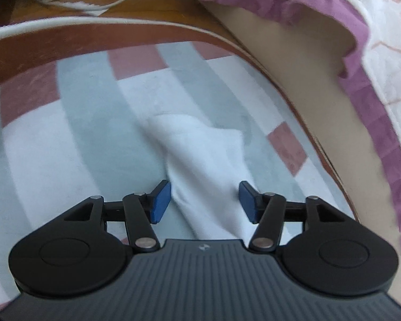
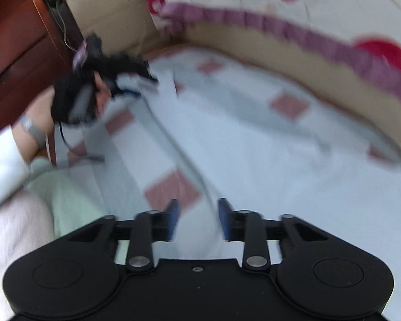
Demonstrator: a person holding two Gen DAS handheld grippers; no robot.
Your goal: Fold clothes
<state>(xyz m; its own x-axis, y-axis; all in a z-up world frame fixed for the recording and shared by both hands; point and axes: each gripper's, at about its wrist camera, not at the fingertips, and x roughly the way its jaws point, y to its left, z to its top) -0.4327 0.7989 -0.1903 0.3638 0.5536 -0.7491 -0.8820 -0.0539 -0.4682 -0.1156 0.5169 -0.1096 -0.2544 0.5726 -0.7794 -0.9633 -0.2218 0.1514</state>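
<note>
Left wrist view looked down on a bed covered by a checked sheet (image 1: 66, 139) of grey, white and dusty pink squares. A white garment (image 1: 200, 160) lay rumpled on it, a ridge of the cloth running up between the blue pads of the left claw (image 1: 204, 203). Those pads stood apart, with a clear gap on each side of the fabric — neither pressed on it. A brown wooden bed frame (image 1: 40, 45) curved along the far edge, a white cable (image 1: 99, 5) trailed beyond it, and a quilt with a purple border (image 1: 361, 61) hung over the right side.

Right wrist view was smeared by motion. The right claw (image 2: 197, 219) also stood partly open, with the white cloth (image 2: 280, 160) spread beneath and passing between its pads; whether a pad touched the cloth could not be told through the blur. At upper left the other claw (image 2: 131, 85) showed, gripped by a hand (image 2: 101, 91), with a grey band on the wrist (image 2: 33, 128) and a white sleeve (image 2: 2, 160) below — white cloth was at its tip. A pale green garment (image 2: 66, 192) lay at the near left.
</note>
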